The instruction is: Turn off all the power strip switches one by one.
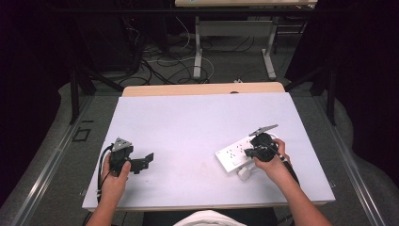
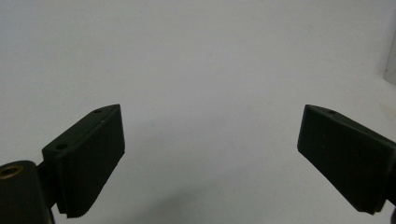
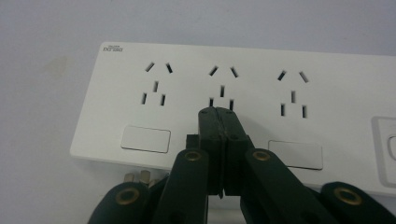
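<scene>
The right gripper (image 3: 219, 116) hung over the white power strip (image 3: 243, 84), its jaws clenched flat together with nothing between them, their tip over the middle socket group just above its switch; the strip lay near the right front of the table (image 1: 188, 122), with a white plug (image 1: 244, 173) just beside its near edge. The step in hand looked like pressing a rocker switch (image 3: 145, 139) with the closed tip — to do it well, the tip should come down squarely on the switch rather than the socket slots, pushing straight so the light strip would not skid. The left gripper (image 2: 210, 154) rested well apart over bare table, jaws released and wide, free to steady the strip if needed. Counted in the right gripper view: three socket groups, two switches plainly visible — a third was probably hidden behind the jaws — one strip, one plug, two grippers.
</scene>
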A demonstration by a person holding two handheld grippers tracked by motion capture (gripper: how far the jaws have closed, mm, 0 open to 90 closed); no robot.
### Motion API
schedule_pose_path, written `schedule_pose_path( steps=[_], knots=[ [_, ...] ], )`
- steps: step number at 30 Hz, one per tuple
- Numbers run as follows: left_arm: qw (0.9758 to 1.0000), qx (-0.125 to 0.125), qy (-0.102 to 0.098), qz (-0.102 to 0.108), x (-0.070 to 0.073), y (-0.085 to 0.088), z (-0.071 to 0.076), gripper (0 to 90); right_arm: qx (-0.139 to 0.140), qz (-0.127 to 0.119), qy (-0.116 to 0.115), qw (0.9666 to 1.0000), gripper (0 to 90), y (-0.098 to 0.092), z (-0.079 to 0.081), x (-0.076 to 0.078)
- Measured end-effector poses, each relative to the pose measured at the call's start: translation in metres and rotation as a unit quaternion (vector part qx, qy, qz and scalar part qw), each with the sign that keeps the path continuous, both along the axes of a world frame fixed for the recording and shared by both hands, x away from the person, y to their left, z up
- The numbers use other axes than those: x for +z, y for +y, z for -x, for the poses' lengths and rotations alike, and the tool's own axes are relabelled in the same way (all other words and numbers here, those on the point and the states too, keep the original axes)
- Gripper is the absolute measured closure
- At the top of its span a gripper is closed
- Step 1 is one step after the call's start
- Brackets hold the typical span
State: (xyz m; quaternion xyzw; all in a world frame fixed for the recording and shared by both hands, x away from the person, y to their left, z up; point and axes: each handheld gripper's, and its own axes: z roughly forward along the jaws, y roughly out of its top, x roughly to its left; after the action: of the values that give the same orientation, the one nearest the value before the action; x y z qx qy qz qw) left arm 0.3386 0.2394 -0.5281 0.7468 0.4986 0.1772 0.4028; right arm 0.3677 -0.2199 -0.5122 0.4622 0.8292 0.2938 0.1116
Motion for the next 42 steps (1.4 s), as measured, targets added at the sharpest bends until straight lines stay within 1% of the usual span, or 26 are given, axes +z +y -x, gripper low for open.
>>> schedule_pose_path(
  steps=[1, 2, 3, 6, 7, 9, 10, 12, 13, 17, 19, 25, 27, 30, 31, 34, 36, 42],
  knots=[
    [1.0000, 0.000, 0.000, 0.000, 0.0000, 0.0000, 0.0000, 7.5, -0.001, -0.003, -0.001, 1.0000, 90.0, 0.0010, 0.0003, -0.0005],
    [1.0000, 0.000, 0.000, 0.000, 0.0000, 0.0000, 0.0000, 7.5, 0.001, 0.003, -0.004, 1.0000, 90.0, 0.0010, -0.0001, -0.0011],
    [1.0000, 0.001, 0.002, 0.000, 0.0001, -0.0001, 0.0003, 7.5, 0.004, -0.002, 0.002, 1.0000, 90.0, 0.0028, 0.0005, -0.0010],
    [1.0000, 0.000, 0.002, 0.001, 0.0002, 0.0000, 0.0002, 7.5, 0.007, 0.000, 0.003, 1.0000, 90.0, 0.0045, 0.0008, -0.0012],
    [1.0000, 0.005, -0.006, 0.002, -0.0008, -0.0008, 0.0000, 7.5, 0.007, 0.000, 0.003, 1.0000, 90.0, 0.0045, 0.0008, -0.0012],
    [1.0000, 0.001, -0.002, 0.001, -0.0001, 0.0001, 0.0001, 7.5, 0.007, -0.003, 0.007, 0.9999, 90.0, 0.0062, 0.0014, -0.0012],
    [1.0000, 0.000, -0.001, 0.001, 0.0001, 0.0002, 0.0001, 7.5, 0.013, -0.003, -0.001, 0.9999, 90.0, 0.0065, 0.0011, -0.0028],
    [1.0000, 0.002, -0.002, 0.001, -0.0002, 0.0000, 0.0001, 7.5, 0.013, -0.003, 0.001, 0.9999, 90.0, 0.0070, 0.0013, -0.0028],
    [1.0000, 0.001, -0.002, 0.001, -0.0001, -0.0001, 0.0001, 7.5, 0.007, 0.001, 0.006, 1.0000, 90.0, 0.0084, 0.0017, -0.0030],
    [1.0000, 0.002, -0.004, 0.002, -0.0004, -0.0002, 0.0000, 7.5, 0.013, 0.002, 0.006, 0.9999, 90.0, 0.0079, 0.0016, -0.0042],
    [1.0000, 0.000, -0.001, 0.001, 0.0000, 0.0002, 0.0001, 7.5, 0.013, 0.002, 0.006, 0.9999, 90.0, 0.0079, 0.0016, -0.0043],
    [1.0000, 0.001, -0.003, 0.001, 0.0000, -0.0001, 0.0002, 7.6, 0.012, 0.001, 0.008, 0.9999, 90.0, 0.0083, 0.0020, -0.0047],
    [1.0000, 0.000, -0.001, 0.001, 0.0002, 0.0002, 0.0002, 7.6, 0.014, -0.007, 0.002, 0.9999, 90.0, 0.0086, 0.0018, -0.0061],
    [1.0000, 0.001, -0.001, 0.001, 0.0004, 0.0003, 0.0004, 7.6, 0.012, -0.006, 0.004, 0.9999, 90.0, 0.0083, 0.0019, -0.0059],
    [1.0000, 0.001, -0.001, 0.001, 0.0004, 0.0002, 0.0004, 7.5, 0.012, -0.001, 0.007, 0.9999, 90.0, 0.0082, 0.0020, -0.0051],
    [1.0000, 0.002, -0.005, 0.002, -0.0003, -0.0003, 0.0002, 7.6, 0.012, -0.001, 0.007, 0.9999, 90.0, 0.0080, 0.0020, -0.0052],
    [1.0000, 0.001, -0.001, 0.001, 0.0003, 0.0001, 0.0005, 7.6, 0.011, -0.001, 0.007, 0.9999, 90.0, 0.0080, 0.0021, -0.0052],
    [1.0000, 0.001, -0.001, 0.001, 0.0004, 0.0002, 0.0005, 7.6, 0.012, -0.002, 0.007, 0.9999, 90.0, 0.0075, 0.0022, -0.0054]
  ],
)
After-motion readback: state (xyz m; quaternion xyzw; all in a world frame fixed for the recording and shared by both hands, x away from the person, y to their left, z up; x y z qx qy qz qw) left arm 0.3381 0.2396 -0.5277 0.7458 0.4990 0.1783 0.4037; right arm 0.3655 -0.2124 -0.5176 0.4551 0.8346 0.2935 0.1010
